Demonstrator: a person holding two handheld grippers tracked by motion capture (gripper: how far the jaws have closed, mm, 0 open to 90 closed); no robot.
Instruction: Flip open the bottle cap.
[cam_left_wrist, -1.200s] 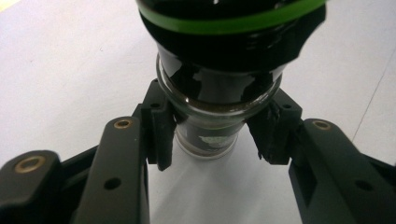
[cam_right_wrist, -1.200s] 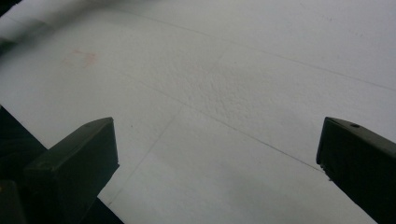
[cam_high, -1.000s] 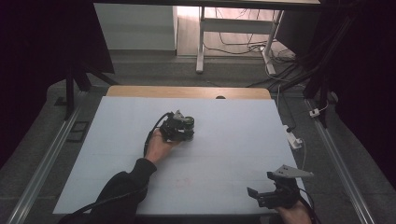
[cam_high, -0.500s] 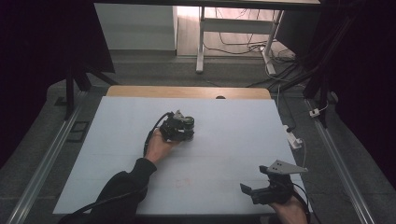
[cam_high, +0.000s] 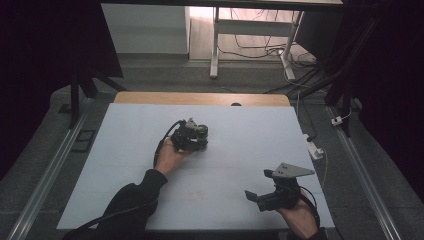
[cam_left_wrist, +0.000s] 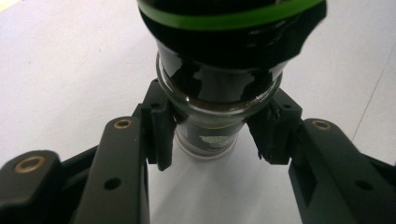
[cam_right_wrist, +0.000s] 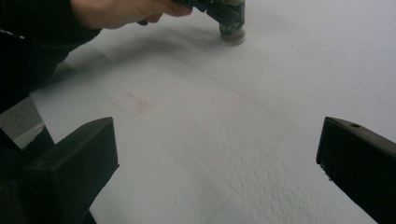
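A small glass jar (cam_left_wrist: 217, 93) with dark contents and a black lid ringed by a green band stands on the white table sheet (cam_high: 125, 165). My left gripper (cam_high: 192, 139) sits over it near the table's middle. Its pads (cam_left_wrist: 161, 133) press on the glass below the lid, so it is shut on the jar. From the right gripper view the jar (cam_right_wrist: 232, 29) rests upright on the sheet under the left hand (cam_right_wrist: 116, 11). My right gripper (cam_high: 257, 185) hovers near the front right edge, jaws wide open with nothing between them, pointing toward the jar.
A wooden strip (cam_high: 200, 98) borders the table's far edge. A white plug block (cam_high: 315, 149) with a cable lies off the right edge. A faint reddish mark (cam_right_wrist: 133, 103) shows on the sheet. Metal rails run along both sides.
The right gripper has shifted left along the front edge and lifted slightly. The left gripper and the jar have stayed put.
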